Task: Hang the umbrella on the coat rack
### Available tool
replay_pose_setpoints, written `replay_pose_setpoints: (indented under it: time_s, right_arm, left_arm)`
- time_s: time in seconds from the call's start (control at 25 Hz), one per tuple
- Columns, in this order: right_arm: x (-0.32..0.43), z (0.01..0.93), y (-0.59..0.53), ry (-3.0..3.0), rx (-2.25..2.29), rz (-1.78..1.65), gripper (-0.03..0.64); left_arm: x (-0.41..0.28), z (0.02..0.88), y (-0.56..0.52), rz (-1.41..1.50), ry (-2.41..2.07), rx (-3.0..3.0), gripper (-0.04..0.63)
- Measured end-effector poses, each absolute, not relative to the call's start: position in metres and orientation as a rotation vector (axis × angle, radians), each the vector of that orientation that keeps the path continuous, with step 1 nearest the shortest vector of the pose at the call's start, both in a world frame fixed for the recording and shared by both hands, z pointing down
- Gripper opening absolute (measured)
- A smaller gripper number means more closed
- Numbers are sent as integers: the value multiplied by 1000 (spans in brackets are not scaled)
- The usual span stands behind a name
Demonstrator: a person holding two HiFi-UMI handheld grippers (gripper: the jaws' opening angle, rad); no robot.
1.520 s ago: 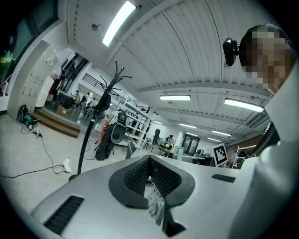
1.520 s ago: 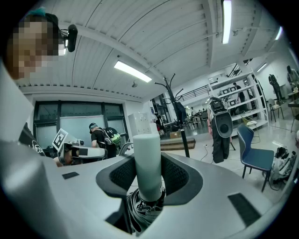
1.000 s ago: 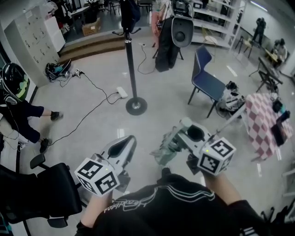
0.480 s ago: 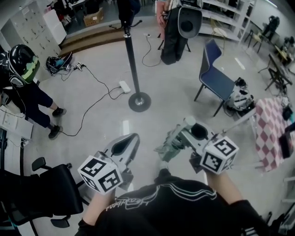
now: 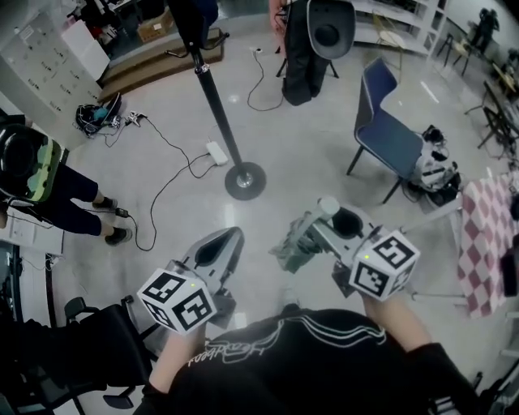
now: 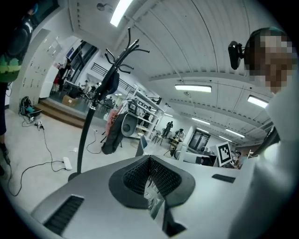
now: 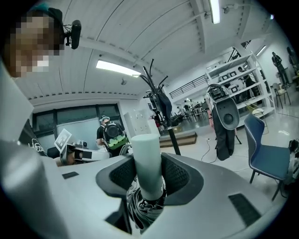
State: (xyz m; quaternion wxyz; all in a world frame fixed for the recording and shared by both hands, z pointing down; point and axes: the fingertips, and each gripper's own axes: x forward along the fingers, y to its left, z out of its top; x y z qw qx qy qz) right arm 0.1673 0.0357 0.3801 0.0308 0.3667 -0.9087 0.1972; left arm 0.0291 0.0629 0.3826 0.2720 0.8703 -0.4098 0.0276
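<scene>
My right gripper is shut on the folded grey-green umbrella; its pale handle stands up between the jaws and the bundled canopy hangs below them. The coat rack is a black pole on a round base, ahead and a little left, with a dark garment on its top hooks. It also shows in the left gripper view as the coat rack and in the right gripper view as the coat rack. My left gripper is shut beside the right one, clear of the umbrella.
A blue chair stands to the right, a covered speaker on a stand behind the rack. A person in a helmet is at the left. A cable and power strip lie near the base. A checked table is at far right.
Both grippers have travelled forward across the floor with the umbrella, toward the coat rack. The helmeted person has slid down the left edge of the view. Jaws are unchanged.
</scene>
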Motion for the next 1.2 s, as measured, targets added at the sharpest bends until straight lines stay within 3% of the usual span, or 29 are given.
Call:
replay_pose_setpoints:
  time_s: [0.6,1.2]
  right_arm:
    - [193,386,-37,-2781,1168,635,166]
    - [122,357,-158,-2772,1217,560,166]
  left_arm:
    - [68,385,9,126,-1041,2425,0]
    - [16,379,-105,73,-896,2492,0]
